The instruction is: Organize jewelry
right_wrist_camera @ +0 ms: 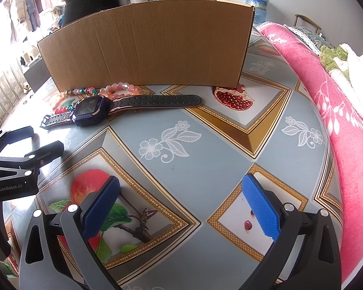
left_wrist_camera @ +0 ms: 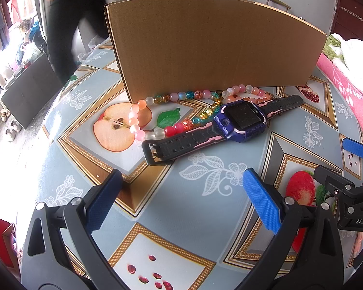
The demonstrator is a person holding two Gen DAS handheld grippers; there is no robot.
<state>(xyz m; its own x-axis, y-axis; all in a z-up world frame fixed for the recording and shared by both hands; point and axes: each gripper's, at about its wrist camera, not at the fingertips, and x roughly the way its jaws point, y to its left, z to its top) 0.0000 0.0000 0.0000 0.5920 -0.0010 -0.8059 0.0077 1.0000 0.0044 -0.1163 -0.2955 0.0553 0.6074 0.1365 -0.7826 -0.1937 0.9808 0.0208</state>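
Both tools hover low over the counter (right_wrist_camera: 205,145) with jaws spread wide and nothing between them: left tool (left_wrist_camera: 181,200), right tool (right_wrist_camera: 181,205). Farther off, a purple watch (left_wrist_camera: 239,120) lies flat, touching a beaded bracelet (left_wrist_camera: 181,96) just before an upright cardboard box (left_wrist_camera: 213,46).

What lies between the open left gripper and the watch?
Only bare patterned tablecloth separates the left gripper from the purple-faced black-strapped watch, in the left wrist view.

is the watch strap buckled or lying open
Lying open: the watch rests flat on the tablecloth, its two strap ends stretched apart, buckle end unfastened, over the beaded bracelets.
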